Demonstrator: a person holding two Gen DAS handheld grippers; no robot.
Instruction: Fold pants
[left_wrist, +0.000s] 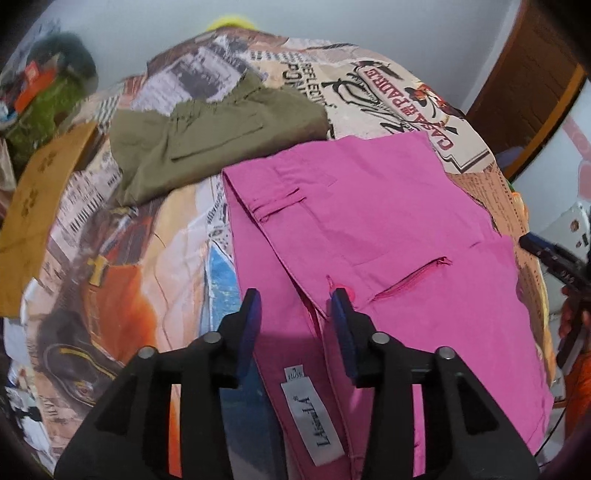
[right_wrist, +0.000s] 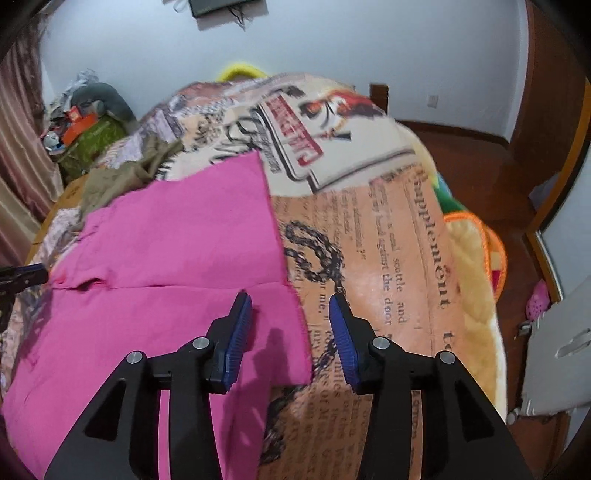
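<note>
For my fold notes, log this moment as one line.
task: fold pants | left gripper: open over pink pants | right gripper: open at pants edge | olive garment: behind, on printed blanket

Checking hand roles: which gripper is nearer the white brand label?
Left. The left gripper hangs right over the white brand label; the right gripper straddles the pink pants' far edge.

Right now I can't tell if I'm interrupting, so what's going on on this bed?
A person with a gripper in each hand is folding pink pants on a printed bedspread. The left gripper hovers at the waistband end near the label, the right gripper over the folded edge. Both sets of jaws are open, holding nothing. Olive pants lie behind.
</note>
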